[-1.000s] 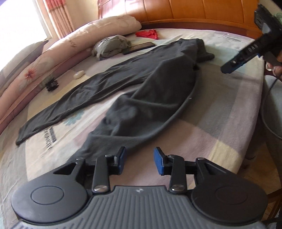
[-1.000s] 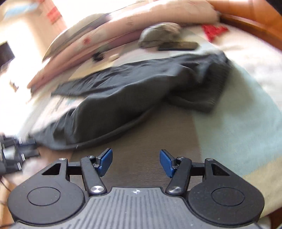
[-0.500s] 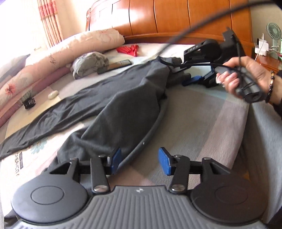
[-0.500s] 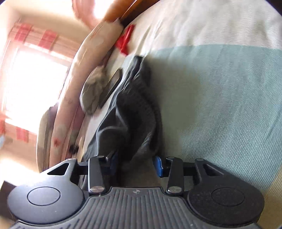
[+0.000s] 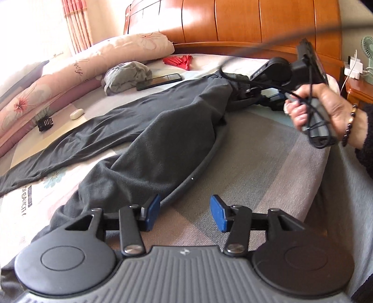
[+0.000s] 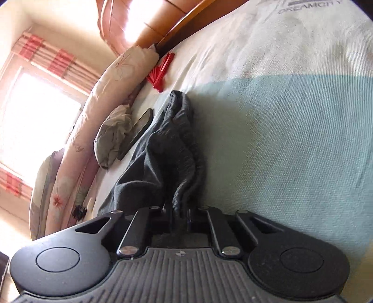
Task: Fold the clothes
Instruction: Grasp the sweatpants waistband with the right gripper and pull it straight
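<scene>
Dark grey trousers (image 5: 149, 139) lie spread across the bed, legs running to the left and waistband at the far right. My left gripper (image 5: 185, 213) hovers open over the near leg's hem, its blue pads apart with nothing between them. My right gripper (image 6: 180, 218) is shut on the trousers' waistband (image 6: 184, 163), which bunches up between its fingers. In the left wrist view the right gripper (image 5: 256, 92) sits at the waistband, held by a person's hand (image 5: 326, 109).
A long floral pillow (image 5: 93, 63), a folded grey garment (image 5: 127, 75), a black phone (image 5: 159, 81), a red fan (image 5: 178, 61), a white oval item (image 5: 77, 114) and a black clip (image 5: 45, 121) lie on the bed. A wooden headboard (image 5: 233, 21) stands behind. The bed's edge (image 5: 326, 167) is at the right.
My right gripper swung to the waistband and closed on it. The left gripper shifted toward the near hem and stayed open.
</scene>
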### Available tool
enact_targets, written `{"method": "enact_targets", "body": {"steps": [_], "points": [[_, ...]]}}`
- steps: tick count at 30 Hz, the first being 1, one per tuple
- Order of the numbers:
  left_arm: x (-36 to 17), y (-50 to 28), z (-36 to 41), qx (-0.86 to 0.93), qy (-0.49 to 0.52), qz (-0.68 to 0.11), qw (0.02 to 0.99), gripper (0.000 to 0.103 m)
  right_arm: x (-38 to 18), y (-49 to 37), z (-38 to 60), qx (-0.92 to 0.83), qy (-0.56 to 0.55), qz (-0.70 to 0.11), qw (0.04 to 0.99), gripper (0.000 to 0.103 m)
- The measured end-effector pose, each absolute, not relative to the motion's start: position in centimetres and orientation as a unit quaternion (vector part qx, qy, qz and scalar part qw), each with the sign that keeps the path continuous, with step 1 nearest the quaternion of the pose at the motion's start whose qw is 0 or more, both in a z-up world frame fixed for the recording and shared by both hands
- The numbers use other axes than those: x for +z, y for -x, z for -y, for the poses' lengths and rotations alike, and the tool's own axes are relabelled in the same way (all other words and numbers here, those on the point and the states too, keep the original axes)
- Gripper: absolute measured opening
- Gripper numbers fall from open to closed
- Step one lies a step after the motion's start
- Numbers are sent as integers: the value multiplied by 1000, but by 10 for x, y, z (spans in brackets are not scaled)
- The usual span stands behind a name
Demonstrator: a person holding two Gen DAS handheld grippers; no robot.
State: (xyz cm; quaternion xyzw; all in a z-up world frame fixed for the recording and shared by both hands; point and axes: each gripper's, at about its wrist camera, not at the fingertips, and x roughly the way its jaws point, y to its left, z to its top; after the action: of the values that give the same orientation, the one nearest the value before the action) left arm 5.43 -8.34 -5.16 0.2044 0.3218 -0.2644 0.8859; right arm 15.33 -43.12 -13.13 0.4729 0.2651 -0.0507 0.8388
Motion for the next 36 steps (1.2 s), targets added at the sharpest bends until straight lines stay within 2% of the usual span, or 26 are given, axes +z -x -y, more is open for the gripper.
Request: {"method": "enact_targets", "body": {"steps": [13, 22, 25, 30, 34, 36], "points": [[-39, -56, 110, -253, -219, -318, 887, 50, -107, -104, 503, -48, -446, -267, 853, 12], [-36, -60, 140, -266, -242, -308, 881, 50, -109, -112, 536, -22, -417, -302, 857, 13], [-37, -59, 145, -269, -248, -308, 878, 50, -110, -115, 544, -9, -411, -314, 856, 19], [-39, -60, 146, -264, -250, -311, 878, 50, -116, -102, 550, 10, -465, -306, 831, 32], [-40, -61, 143, -261, -242, -313, 880, 52, -120, -86, 547, 29, -505, -305, 807, 47], [-42, -62, 142, -257, -239, -316, 882, 53, -121, -85, 536, 42, -509, -312, 801, 50]]}}
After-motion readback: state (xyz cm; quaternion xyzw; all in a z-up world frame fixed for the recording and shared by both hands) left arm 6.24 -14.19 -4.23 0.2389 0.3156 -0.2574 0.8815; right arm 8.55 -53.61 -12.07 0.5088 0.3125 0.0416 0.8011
